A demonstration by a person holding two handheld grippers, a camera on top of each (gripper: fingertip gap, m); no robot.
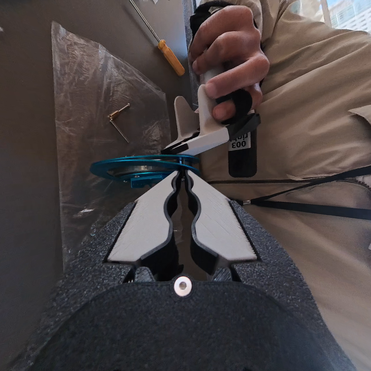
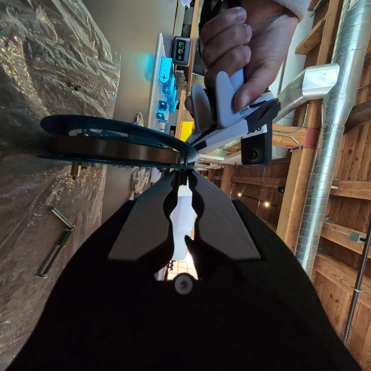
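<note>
A blue disc assembly (image 1: 140, 163), two round blue plates with a metal ring between them, is held edge-on between both grippers above a clear plastic sheet (image 1: 96, 90). My left gripper (image 1: 181, 173) is shut on a small fastener at the plates' rim. The right gripper (image 1: 167, 150) shows above the rim, its tips closed at the same spot, held by a hand (image 1: 226, 60). In the right wrist view my right gripper (image 2: 183, 177) is shut on a small nut-like fastener under the assembly's (image 2: 112, 148) rim. The left gripper (image 2: 193, 144) pinches the rim from the other side.
An orange-handled screwdriver (image 1: 170, 58) and brass standoffs with screws (image 1: 118, 116) lie on the brown table. Loose bolts (image 2: 60, 217) lie on the plastic. Blue brackets (image 2: 167, 88), a small screen device (image 2: 181, 51), a yellow box (image 2: 185, 130) and a metal duct (image 2: 329, 140) stand behind. My two grippers' fingertips are within a few centimetres of each other.
</note>
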